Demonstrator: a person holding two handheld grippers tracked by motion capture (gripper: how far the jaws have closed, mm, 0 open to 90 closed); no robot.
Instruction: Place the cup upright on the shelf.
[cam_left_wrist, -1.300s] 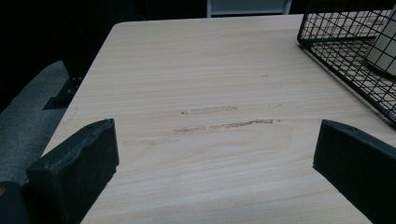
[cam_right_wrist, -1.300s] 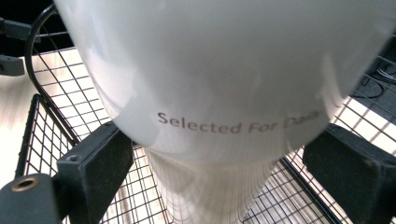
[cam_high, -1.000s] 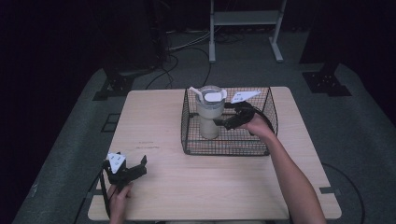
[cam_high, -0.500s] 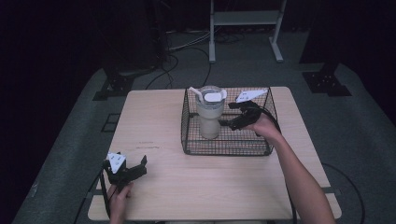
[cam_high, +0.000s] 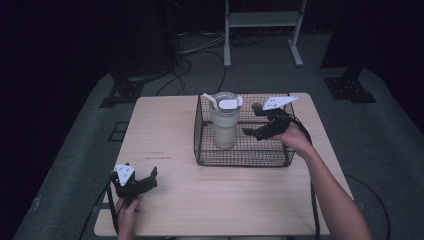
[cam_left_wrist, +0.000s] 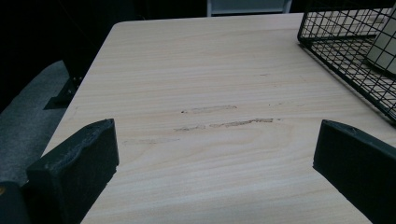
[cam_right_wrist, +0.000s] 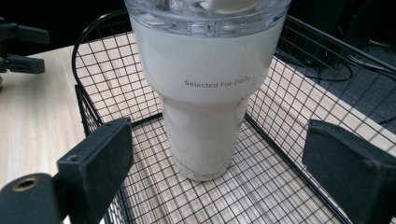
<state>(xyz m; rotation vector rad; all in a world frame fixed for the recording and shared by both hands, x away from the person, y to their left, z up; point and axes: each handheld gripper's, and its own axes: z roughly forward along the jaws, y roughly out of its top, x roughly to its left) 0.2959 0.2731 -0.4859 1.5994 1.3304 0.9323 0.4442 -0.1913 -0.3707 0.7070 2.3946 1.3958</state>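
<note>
A light wooden table (cam_high: 180, 140) stands on a grey carpet (cam_high: 385, 130) in a dim room with dark surroundings. Beyond its far edge, a white metal stand (cam_high: 262, 30) rises, with black cables (cam_high: 200, 50) trailing across the floor. Dark stand feet (cam_high: 125, 92) rest near both far table corners.

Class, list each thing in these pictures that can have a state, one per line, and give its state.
Tumbler: upright in the basket, lid on, not gripped.
Basket: open-topped, on the table, holding the tumbler.
Right gripper: open, over the basket, jaws facing the tumbler, apart from it.
Left gripper: open, holding nothing, low over the table's near left corner.
Table: scuffed near the left gripper.
</note>
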